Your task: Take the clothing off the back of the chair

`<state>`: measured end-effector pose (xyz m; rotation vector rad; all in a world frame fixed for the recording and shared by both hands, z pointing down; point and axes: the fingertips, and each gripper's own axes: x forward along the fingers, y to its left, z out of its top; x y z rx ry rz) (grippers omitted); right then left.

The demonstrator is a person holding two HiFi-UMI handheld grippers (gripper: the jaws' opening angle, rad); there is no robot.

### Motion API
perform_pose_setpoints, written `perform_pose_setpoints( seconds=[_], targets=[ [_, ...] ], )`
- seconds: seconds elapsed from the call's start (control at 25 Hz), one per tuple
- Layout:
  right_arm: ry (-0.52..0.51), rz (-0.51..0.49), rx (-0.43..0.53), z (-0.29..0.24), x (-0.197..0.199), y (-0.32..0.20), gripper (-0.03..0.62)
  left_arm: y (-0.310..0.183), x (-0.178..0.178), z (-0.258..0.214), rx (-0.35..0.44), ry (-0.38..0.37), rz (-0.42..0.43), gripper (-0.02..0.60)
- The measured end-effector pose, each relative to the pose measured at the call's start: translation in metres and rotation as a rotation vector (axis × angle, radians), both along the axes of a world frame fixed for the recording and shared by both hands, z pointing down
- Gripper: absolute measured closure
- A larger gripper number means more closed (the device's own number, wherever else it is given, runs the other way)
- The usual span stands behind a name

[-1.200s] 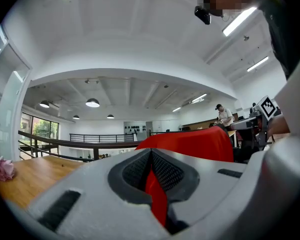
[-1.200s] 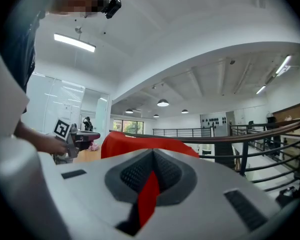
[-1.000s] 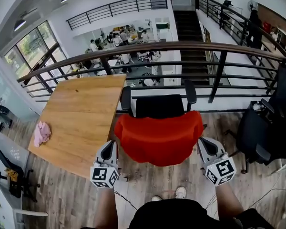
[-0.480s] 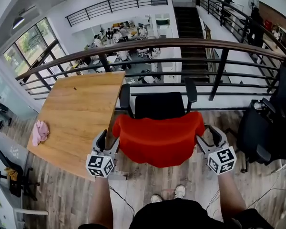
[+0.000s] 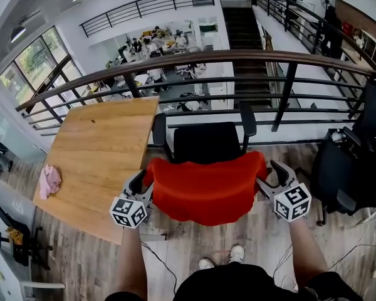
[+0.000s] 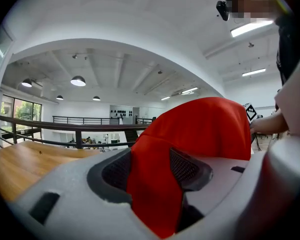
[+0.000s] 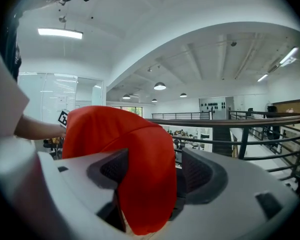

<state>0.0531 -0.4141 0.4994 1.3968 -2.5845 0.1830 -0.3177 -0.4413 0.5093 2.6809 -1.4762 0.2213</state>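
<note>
A red garment (image 5: 203, 190) hangs draped over the back of a black office chair (image 5: 207, 142). My left gripper (image 5: 143, 182) is at the garment's left edge and my right gripper (image 5: 271, 173) at its right edge. In the left gripper view the left gripper (image 6: 152, 169) has red cloth (image 6: 155, 184) between its wide jaws, which opened and have just narrowed a little. In the right gripper view the right gripper (image 7: 152, 171) straddles a fold of the cloth (image 7: 147, 184); its jaws have just been opening, and a gap shows beside one pad (image 7: 197, 171).
A wooden table (image 5: 100, 143) stands left of the chair, with a pink cloth (image 5: 48, 180) near its left edge. A dark railing (image 5: 238, 60) runs behind the chair. Another black chair (image 5: 341, 174) is at the right. The person's feet (image 5: 237, 253) are below.
Both grippers went from shut to open and moved forward and slightly up in the picture, onto the garment's side edges. The garment still hangs on the chair back.
</note>
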Motion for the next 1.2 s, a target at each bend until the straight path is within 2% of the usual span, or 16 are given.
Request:
perform_pose_setpoints(
  seconds=[0.12,0.36,0.48,0.68,0.88,1.2],
  targets=[
    [-0.019,-0.036,-0.017,0.002,-0.007,-0.01,0.269,-0.01,0.003,0.001,-0.016,0.018,0.026,0.336],
    [-0.067,-0.107,-0.043,0.002,-0.022,-0.02,0.284,-0.014,0.011,0.005,-0.053,0.027,0.09,0.386],
    [-0.053,-0.13,-0.031,0.0,-0.026,-0.022,0.326,-0.014,0.016,0.005,-0.045,0.009,0.107,0.453],
    [-0.007,-0.111,0.014,-0.008,-0.025,-0.017,0.43,-0.013,0.01,-0.001,-0.038,0.009,0.084,0.551],
    [-0.002,-0.077,0.058,-0.019,-0.02,-0.014,0.553,-0.013,0.004,-0.007,-0.01,-0.018,0.054,0.554],
    [0.004,-0.01,0.151,-0.047,-0.007,-0.006,0.563,-0.003,-0.004,-0.03,0.055,-0.045,-0.004,0.555]
  ],
)
